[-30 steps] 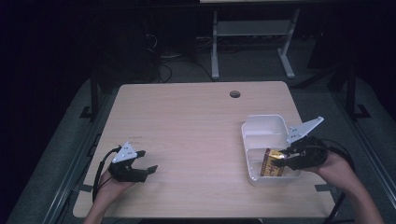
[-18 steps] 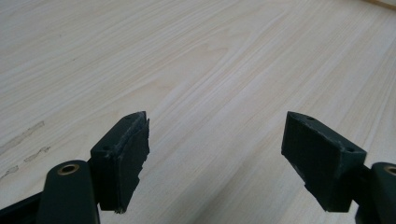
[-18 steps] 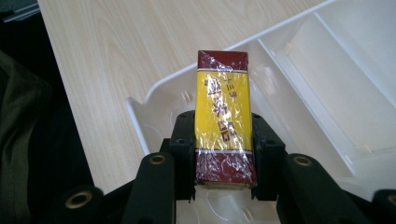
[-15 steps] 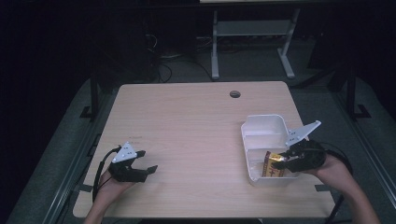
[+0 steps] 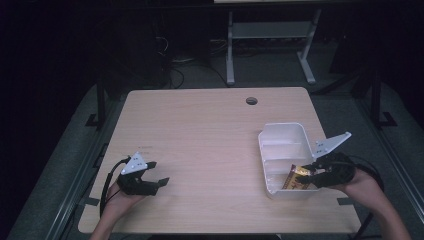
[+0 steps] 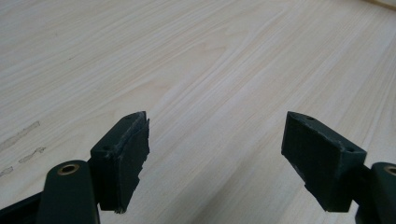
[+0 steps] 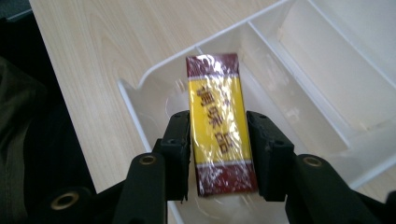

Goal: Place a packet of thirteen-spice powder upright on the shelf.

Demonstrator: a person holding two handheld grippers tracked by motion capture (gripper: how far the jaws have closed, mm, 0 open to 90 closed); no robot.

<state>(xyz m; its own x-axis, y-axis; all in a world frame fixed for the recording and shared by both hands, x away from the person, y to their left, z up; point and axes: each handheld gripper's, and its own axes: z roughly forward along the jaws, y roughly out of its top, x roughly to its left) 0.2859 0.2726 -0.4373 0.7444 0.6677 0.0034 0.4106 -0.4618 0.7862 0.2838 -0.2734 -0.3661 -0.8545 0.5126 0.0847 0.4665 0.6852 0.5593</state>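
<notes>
Since a second ago, the right gripper (image 5: pixel 314 173) had come lower and nearer to the person, carrying the packet (image 5: pixel 295 178) deeper into the white tray (image 5: pixel 283 136), while the left gripper (image 5: pixel 154 175) had stayed where it was. From the high view, the tray sat near the right edge of the wooden table (image 5: pixel 200 130), and the packet was down in the tray's near part, close to the person. The tray's wall stood between the packet and the middle of the table. A small round hole (image 5: pixel 251 101) showed near the table's far edge, and a metal stand (image 5: pixel 270 40) stood on the dark floor behind. The left gripper rested low at the table's near left corner, well apart from the tray. From the left gripper view, the left gripper (image 6: pixel 212 154) had its two black jaws wide apart, with pale, streaky wood grain beneath them. From the right gripper view, the right gripper (image 7: pixel 218 135) had its jaws pressed tight on both long sides of the packet (image 7: pixel 217 116), a flat, shiny, plastic-wrapped block, yellow in the middle and dark red at both ends. The tray (image 7: pixel 327 93) looked smooth and hard, with thin walls splitting it into parts.
</notes>
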